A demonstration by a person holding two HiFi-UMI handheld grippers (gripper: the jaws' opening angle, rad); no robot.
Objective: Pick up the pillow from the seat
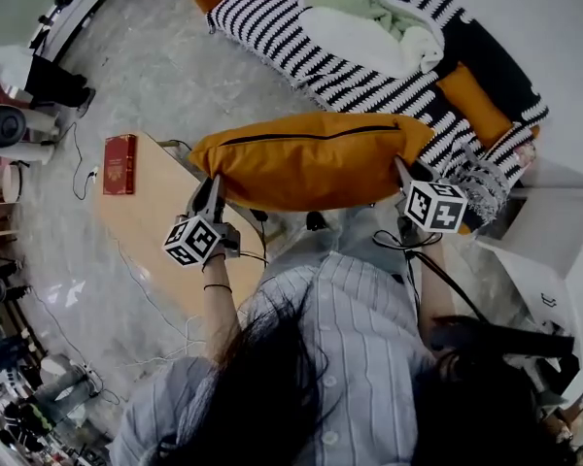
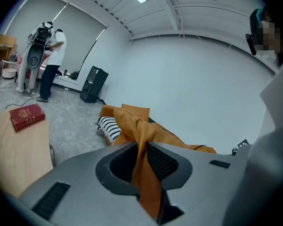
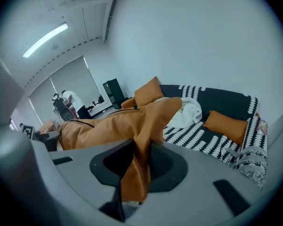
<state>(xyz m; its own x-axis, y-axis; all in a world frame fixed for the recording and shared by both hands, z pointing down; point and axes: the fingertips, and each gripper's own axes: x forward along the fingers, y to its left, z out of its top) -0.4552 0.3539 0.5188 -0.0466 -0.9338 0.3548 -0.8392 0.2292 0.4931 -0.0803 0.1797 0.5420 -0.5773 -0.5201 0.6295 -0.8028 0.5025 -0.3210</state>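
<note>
Dark hair and a striped shirt [image 1: 350, 318] fill the foreground. Beyond them the orange pillow [image 1: 311, 158] hangs in the air, stretched between two grips. The left hand-held gripper [image 1: 211, 187] is pinched narrow on the fabric at one corner, and the right hand-held gripper [image 1: 400, 168] grips the opposite end the same way. The pillow is clear of the striped sofa [image 1: 301, 47], near the bench [image 1: 151, 221] that carries a red book [image 1: 120, 164]. The pick-up looks done, with nothing left but a steady hold.
</note>
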